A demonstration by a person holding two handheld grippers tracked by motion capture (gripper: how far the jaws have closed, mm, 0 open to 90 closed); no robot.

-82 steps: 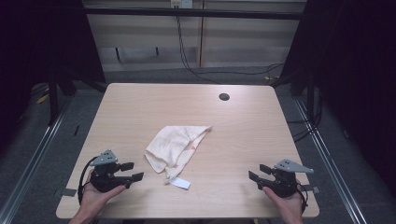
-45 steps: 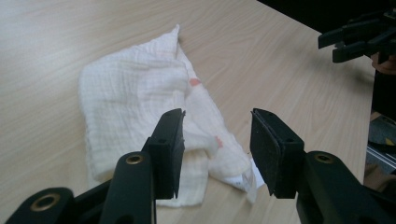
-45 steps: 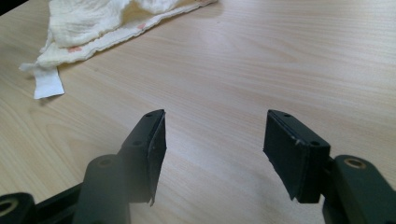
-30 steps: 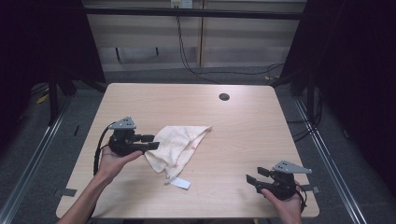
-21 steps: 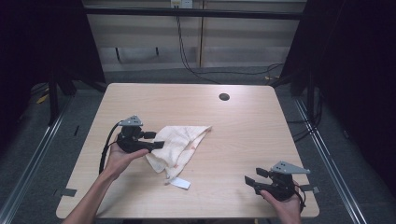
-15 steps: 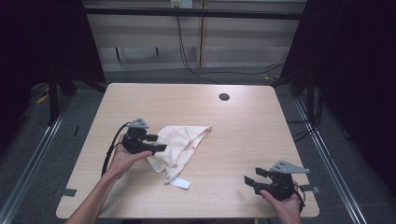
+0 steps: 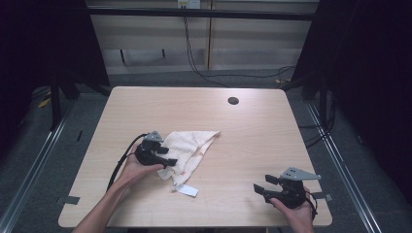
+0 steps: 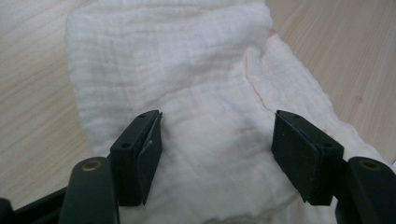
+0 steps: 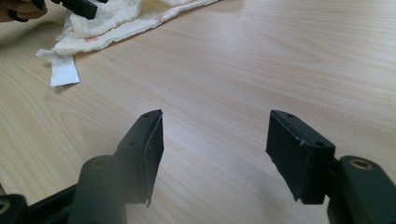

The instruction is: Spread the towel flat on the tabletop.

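High view: left gripper [image 7: 167, 156] over cloth's [image 7: 192, 145] left edge, jaws just opening, wide now, cloth between them, ungripped. Cloth crumpled on table [image 7: 252, 141] centre-left. Right gripper [image 7: 261, 184] open, empty, well apart.

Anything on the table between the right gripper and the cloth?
Nothing: in the right gripper view, bare wood runs from the open right gripper to the cloth and its white tag. The high view agrees.

High view: fixed overhead at the person's edge, facing 12 o'clock and down across the whole tabletop [image 7: 252, 141]. Left gripper view: close over the cloth [image 8: 196, 93]. Right gripper view: low, near bare wood. All three share the cloth.
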